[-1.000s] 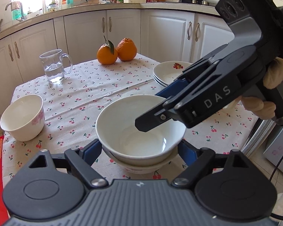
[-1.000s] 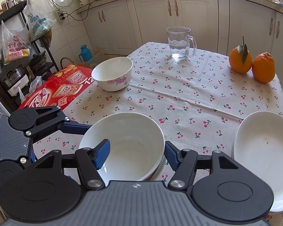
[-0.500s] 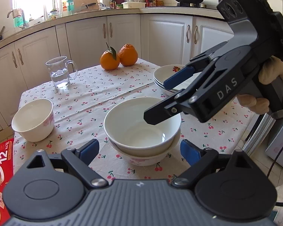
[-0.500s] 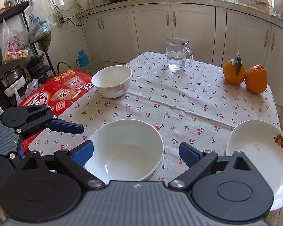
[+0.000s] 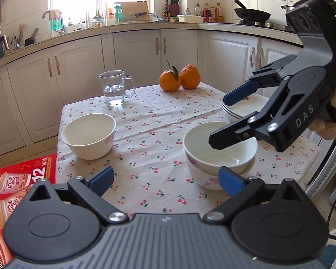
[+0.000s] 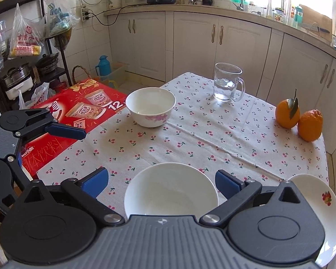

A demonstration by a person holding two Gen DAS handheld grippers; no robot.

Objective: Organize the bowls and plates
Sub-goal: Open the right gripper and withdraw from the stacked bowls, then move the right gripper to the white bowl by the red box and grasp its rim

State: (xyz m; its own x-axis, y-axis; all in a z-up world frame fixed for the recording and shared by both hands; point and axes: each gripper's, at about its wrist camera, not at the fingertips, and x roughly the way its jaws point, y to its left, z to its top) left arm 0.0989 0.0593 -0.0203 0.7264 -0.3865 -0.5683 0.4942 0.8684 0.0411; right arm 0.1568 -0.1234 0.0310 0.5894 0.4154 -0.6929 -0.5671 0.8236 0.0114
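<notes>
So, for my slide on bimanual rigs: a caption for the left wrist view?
Open left gripper faces two nested bowls; open right gripper hovers above them.

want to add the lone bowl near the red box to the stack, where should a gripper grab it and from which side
Pinch the rim of the lone bowl with one finger inside the wall and one outside. It stands upright and looks too wide to span. The open left gripper is nearest, so come from above on its near side.
</notes>
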